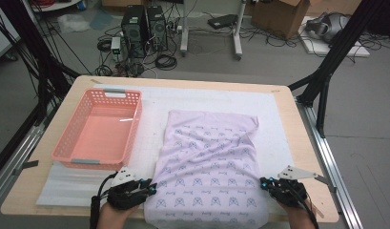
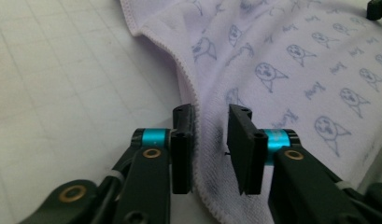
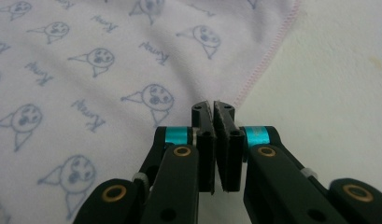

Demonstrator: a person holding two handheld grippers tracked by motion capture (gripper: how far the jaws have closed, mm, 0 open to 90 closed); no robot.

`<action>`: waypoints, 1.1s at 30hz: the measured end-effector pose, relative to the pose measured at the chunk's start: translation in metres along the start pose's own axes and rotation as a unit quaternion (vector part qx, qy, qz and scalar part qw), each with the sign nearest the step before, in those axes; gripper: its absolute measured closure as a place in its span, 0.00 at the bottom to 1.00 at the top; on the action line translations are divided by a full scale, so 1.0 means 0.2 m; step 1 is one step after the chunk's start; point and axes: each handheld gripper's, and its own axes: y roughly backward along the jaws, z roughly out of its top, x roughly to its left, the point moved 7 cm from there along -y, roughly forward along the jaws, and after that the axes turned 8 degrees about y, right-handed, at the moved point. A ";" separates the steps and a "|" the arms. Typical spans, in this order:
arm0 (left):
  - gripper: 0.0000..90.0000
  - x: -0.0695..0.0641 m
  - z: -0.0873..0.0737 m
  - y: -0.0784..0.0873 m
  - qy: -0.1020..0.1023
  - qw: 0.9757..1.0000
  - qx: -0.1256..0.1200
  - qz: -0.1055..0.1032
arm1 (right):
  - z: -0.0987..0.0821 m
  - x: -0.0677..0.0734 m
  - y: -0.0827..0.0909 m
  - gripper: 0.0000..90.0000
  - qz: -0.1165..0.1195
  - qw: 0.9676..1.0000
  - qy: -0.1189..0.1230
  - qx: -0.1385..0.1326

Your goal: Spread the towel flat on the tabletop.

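A pale lilac cloth [image 1: 207,157] printed with small blue faces lies spread on the white mat, its near end hanging over the table's front edge. My left gripper [image 1: 152,187] is at the cloth's near left edge. In the left gripper view the jaws [image 2: 212,112] stand apart with the stitched hem of the cloth [image 2: 282,60] between them, and the pads do not press it. My right gripper [image 1: 263,183] is at the near right edge. In the right gripper view its jaws [image 3: 213,110] are pinched together on the hem of the cloth [image 3: 86,56].
A pink plastic basket [image 1: 135,121] with nothing in it stands on the left half of the table. The white mat [image 1: 154,100] covers most of the wooden tabletop [image 1: 289,109]. Black frame legs, computers and cables stand on the floor beyond.
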 end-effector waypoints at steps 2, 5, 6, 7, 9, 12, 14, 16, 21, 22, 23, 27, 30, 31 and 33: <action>0.67 -0.01 0.01 -0.02 -0.003 1.000 -0.002 -0.001 | -0.03 0.00 0.04 0.97 0.000 1.000 0.002 0.004; 0.58 -0.03 0.01 -0.05 -0.008 1.000 -0.001 -0.013 | -0.08 0.01 0.10 0.97 -0.005 1.000 0.006 0.011; 0.57 -0.04 0.01 -0.06 -0.010 1.000 0.001 -0.018 | -0.09 0.02 0.11 0.97 -0.006 1.000 0.006 0.012; 0.57 -0.05 0.01 -0.06 -0.017 1.000 0.002 -0.017 | -0.10 0.02 0.12 0.94 -0.006 1.000 0.000 0.011; 0.81 -0.06 -0.01 -0.05 -0.033 0.999 0.010 -0.006 | -0.10 0.00 0.12 0.80 -0.009 1.000 -0.013 -0.001; 0.96 -0.06 -0.02 -0.02 -0.027 0.999 0.021 0.001 | -0.07 -0.01 0.11 0.74 -0.008 0.999 -0.028 -0.016; 0.96 -0.06 -0.05 0.02 -0.028 0.999 0.022 0.008 | -0.06 -0.01 0.09 0.74 -0.003 1.000 -0.026 -0.017; 0.96 -0.06 -0.07 0.05 -0.022 1.000 0.021 0.007 | -0.05 0.01 0.05 0.74 0.004 1.000 -0.016 -0.015; 0.95 -0.06 -0.10 0.09 -0.020 1.000 0.018 -0.004 | -0.02 0.05 0.02 0.93 0.013 1.000 0.003 -0.006; 0.94 -0.06 -0.10 0.08 -0.021 1.000 0.015 -0.005 | -0.02 0.06 0.02 0.96 0.023 1.000 0.007 -0.007; 0.88 -0.06 -0.09 0.08 -0.020 1.000 0.010 -0.006 | -0.02 0.07 0.02 0.97 0.018 1.000 0.011 -0.004; 0.58 -0.06 -0.05 0.06 -0.010 1.000 -0.018 -0.011 | -0.07 0.07 0.08 0.97 0.018 1.000 0.017 0.008; 0.54 -0.06 -0.02 0.05 -0.005 1.000 -0.026 -0.015 | -0.12 0.06 0.15 0.97 0.013 1.000 0.014 0.015; 0.53 -0.06 -0.02 0.04 -0.004 1.000 -0.025 -0.017 | -0.14 0.06 0.17 0.97 0.015 1.000 0.011 0.016; 0.53 -0.07 -0.02 0.01 -0.001 1.000 -0.018 -0.023 | -0.16 0.06 0.19 0.95 0.016 1.000 0.014 0.017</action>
